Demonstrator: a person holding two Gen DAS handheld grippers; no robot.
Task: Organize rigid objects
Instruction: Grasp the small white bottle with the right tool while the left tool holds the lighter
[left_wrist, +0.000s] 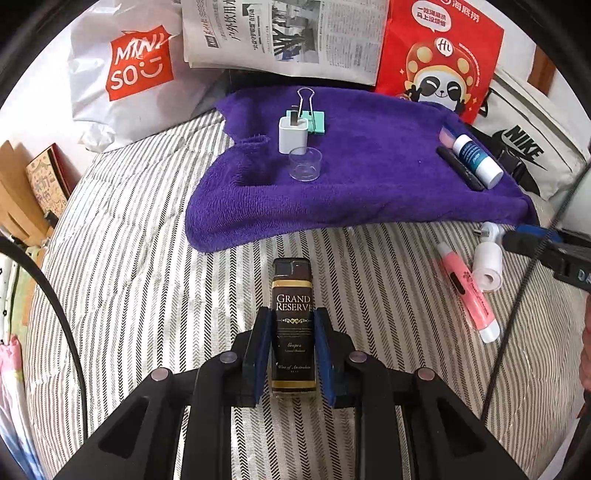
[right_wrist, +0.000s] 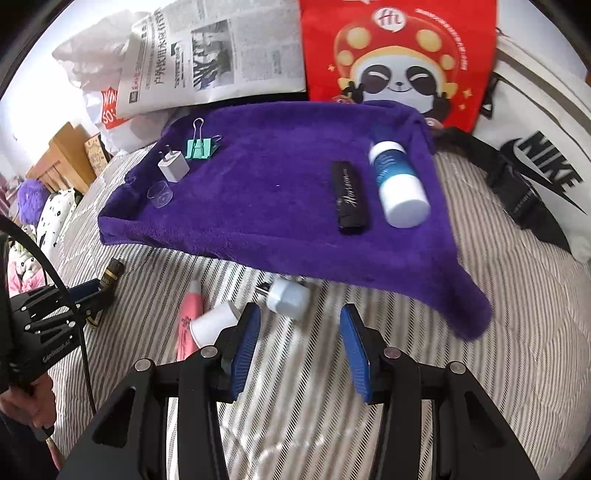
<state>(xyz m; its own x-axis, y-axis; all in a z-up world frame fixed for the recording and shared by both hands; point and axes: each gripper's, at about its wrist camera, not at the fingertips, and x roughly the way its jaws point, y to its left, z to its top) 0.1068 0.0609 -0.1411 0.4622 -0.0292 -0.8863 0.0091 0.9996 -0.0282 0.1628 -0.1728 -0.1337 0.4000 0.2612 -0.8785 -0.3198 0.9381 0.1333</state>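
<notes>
My left gripper (left_wrist: 293, 314) is shut on a black and gold lighter (left_wrist: 293, 295), which points toward the purple towel (left_wrist: 369, 184). On the towel stand a white charger (left_wrist: 293, 134), a green binder clip (left_wrist: 314, 120) and a clear cup (left_wrist: 304, 164). A white-blue bottle (left_wrist: 476, 158) and a black stick (left_wrist: 460, 170) lie at its right. My right gripper (right_wrist: 300, 312) is open and empty above the striped cover. A white plug (right_wrist: 288, 297) lies just ahead of its fingertips. To the left lie a pink highlighter (right_wrist: 188, 325) and a white roll (right_wrist: 214, 325).
Behind the towel lean a white Miniso bag (left_wrist: 122, 74), a newspaper (left_wrist: 284, 33), a red panda bag (left_wrist: 439, 55) and a white Nike bag (right_wrist: 535, 155). The striped bed cover (left_wrist: 129, 258) spreads to the left. A hand (right_wrist: 26, 402) holds the left gripper.
</notes>
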